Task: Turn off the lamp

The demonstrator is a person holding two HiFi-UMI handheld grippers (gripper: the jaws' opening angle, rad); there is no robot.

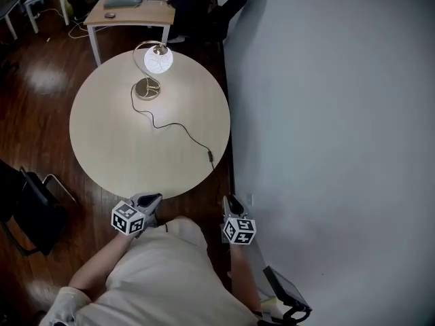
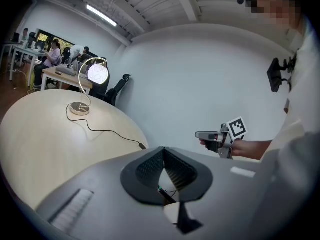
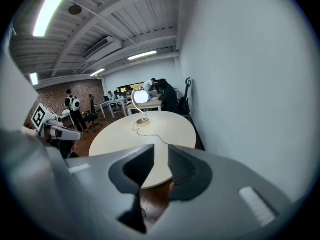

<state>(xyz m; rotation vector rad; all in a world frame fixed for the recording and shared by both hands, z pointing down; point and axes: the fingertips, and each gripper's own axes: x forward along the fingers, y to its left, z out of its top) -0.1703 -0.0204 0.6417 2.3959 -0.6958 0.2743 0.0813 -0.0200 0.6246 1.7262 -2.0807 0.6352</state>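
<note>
The lamp (image 1: 158, 60) stands lit at the far side of the round table (image 1: 109, 141), its globe glowing over a brass base (image 1: 146, 88). A black cord (image 1: 178, 125) snakes from the base to an inline switch (image 1: 210, 156) near the table's right edge. My left gripper (image 1: 153, 199) hovers at the table's near edge, jaws shut and empty (image 2: 163, 150). My right gripper (image 1: 231, 201) is off the table's right side by the wall, open with nothing between its pads (image 3: 161, 151). Both are far from the lamp (image 2: 98, 73) (image 3: 140, 97).
A grey wall (image 1: 326, 114) runs close along the table's right side. A black chair (image 1: 30, 209) stands at the left on the wooden floor. Behind the table is a desk (image 1: 129, 9) with laptops and seated people.
</note>
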